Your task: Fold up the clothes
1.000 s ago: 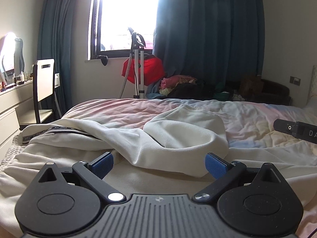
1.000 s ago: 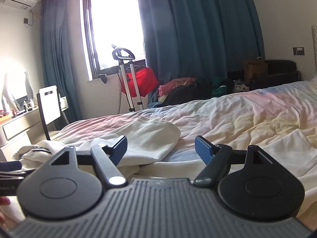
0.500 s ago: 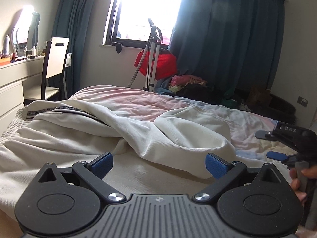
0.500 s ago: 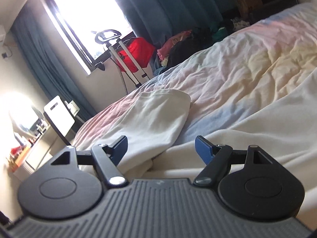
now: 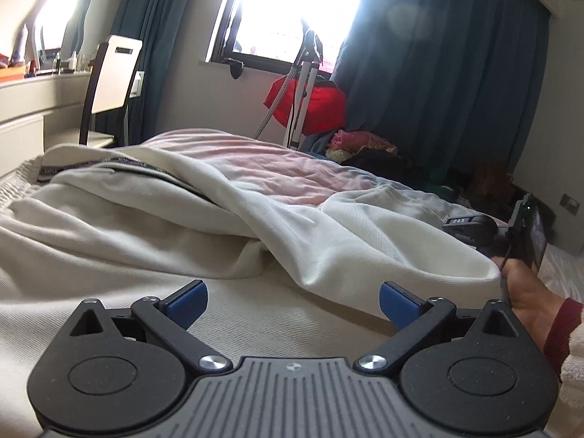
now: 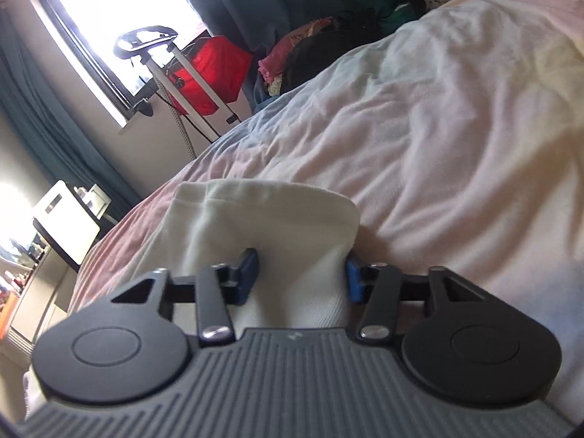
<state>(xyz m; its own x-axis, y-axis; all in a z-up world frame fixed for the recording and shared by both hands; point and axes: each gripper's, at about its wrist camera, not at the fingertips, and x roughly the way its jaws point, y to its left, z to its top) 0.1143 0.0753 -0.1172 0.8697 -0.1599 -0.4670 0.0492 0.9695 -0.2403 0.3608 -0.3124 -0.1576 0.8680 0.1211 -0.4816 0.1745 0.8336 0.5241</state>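
1. A cream garment [image 5: 226, 226] lies crumpled across the bed [image 5: 277, 171], its folds heaped over the pale pink and blue quilt; a dark printed band runs along one edge at the far left
2. Beyond the bed stand a white-backed chair [image 5: 116, 73], a bright window [image 5: 292, 11] with dark teal curtains [image 5: 438, 84], a metal stand [image 5: 303, 87] with something red [image 5: 314, 106] draped on it, and a heap of mixed clothes [image 5: 365, 146] on the floor
3. The left gripper [image 5: 292, 301] hovers low over flat cream cloth, its blue-padded fingers [image 5: 186, 301] spread wide with nothing between them; a rounded fold of the garment rises just ahead of it
4. The right gripper [image 6: 301, 277] has its blue pads set either side of a soft corner of the garment [image 6: 262, 226], partly closed on it; whether they press it tight cannot be told
5. In the left view a hand [image 5: 525, 299] in a dark red cuff holds that right gripper at the far edge of the fold
6. The cloth looks thick, finely ribbed and matte; the gripper bodies are black plastic with grey ridged tops
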